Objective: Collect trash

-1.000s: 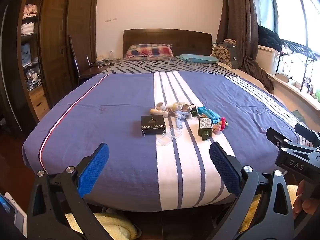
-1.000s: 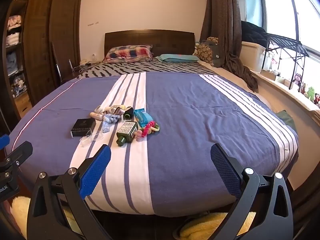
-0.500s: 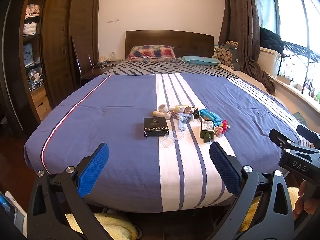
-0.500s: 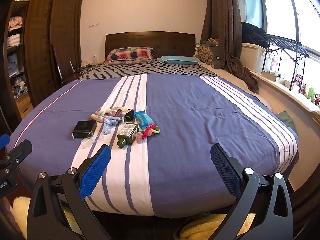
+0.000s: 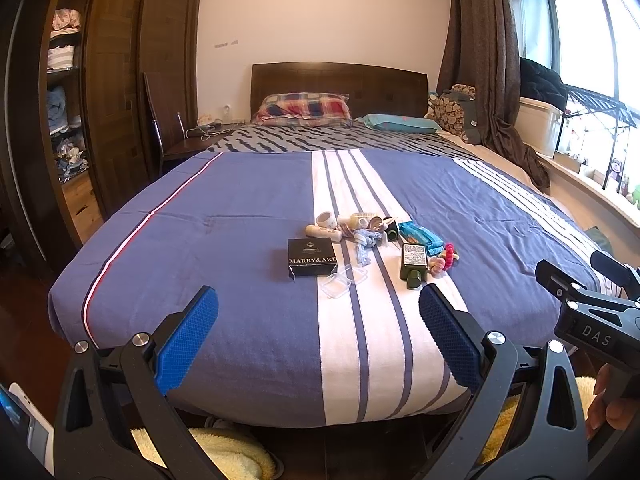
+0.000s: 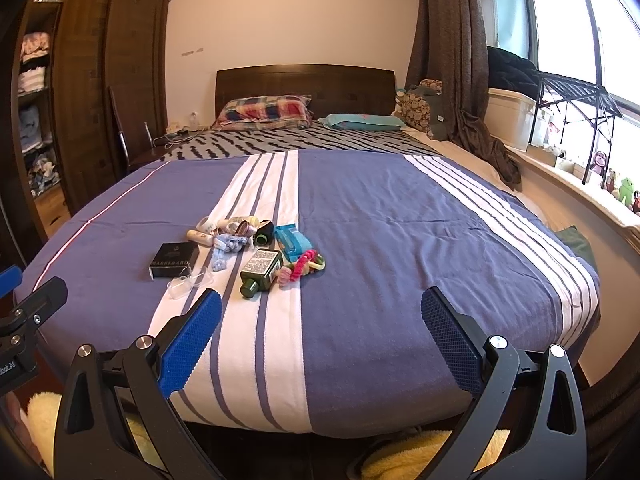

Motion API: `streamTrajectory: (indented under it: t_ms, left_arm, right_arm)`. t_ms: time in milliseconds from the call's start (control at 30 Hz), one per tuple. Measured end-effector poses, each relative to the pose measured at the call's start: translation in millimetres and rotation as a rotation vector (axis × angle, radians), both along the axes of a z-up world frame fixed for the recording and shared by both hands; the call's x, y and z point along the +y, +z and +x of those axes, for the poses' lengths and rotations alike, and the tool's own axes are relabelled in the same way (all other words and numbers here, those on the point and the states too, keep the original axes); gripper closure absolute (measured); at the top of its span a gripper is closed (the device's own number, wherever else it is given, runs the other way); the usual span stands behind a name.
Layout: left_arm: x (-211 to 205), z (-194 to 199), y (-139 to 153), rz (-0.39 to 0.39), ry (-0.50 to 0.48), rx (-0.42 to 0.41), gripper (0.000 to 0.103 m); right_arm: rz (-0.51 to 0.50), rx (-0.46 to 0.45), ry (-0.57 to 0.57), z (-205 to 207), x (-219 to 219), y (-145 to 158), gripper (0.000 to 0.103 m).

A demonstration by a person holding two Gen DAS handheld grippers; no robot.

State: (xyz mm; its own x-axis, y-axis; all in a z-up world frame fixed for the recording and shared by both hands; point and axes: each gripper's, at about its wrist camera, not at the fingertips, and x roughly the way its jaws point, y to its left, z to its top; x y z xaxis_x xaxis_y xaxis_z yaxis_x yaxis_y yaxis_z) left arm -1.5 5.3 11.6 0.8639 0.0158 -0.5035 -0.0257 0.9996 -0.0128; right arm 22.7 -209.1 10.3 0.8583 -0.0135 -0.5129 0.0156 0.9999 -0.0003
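A small heap of items lies on the blue and white striped bed [image 5: 248, 320]. It holds a black box marked MARRY&ARD [image 5: 311, 257] [image 6: 174, 260], a dark green bottle [image 5: 413, 266] [image 6: 260, 267], a clear plastic case [image 5: 343, 280] [image 6: 189, 281], a teal packet [image 5: 420, 234] [image 6: 293, 237], small white bottles [image 5: 325, 232], a blue cloth scrap [image 5: 362, 246] and pink and green hair ties [image 6: 304, 265]. My left gripper [image 5: 318, 334] is open and empty at the foot of the bed, short of the heap. My right gripper [image 6: 320, 338] is open and empty, right of the heap.
A dark wardrobe with open shelves [image 5: 64, 92] stands at the left. A chair [image 5: 168, 136] is beside the headboard. Pillows [image 5: 304, 110] lie at the far end. A window ledge with a rack [image 6: 572, 120] runs along the right. Yellow fluffy slippers [image 5: 224, 452] lie on the floor below.
Both grippers have tilted slightly, so the bed and heap sit a little lower in view. Both jaws stay open and empty.
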Motion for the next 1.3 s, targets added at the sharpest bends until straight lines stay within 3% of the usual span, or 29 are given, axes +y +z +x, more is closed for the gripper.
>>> streamTrajectory:
  t_ms: [1300]
  left_arm:
    - [2.8, -1.1, 7.3, 0.001, 0.004, -0.008, 0.008]
  right_arm:
    - [0.014, -0.011, 0.016, -2.3, 2.9, 2.8, 0.003]
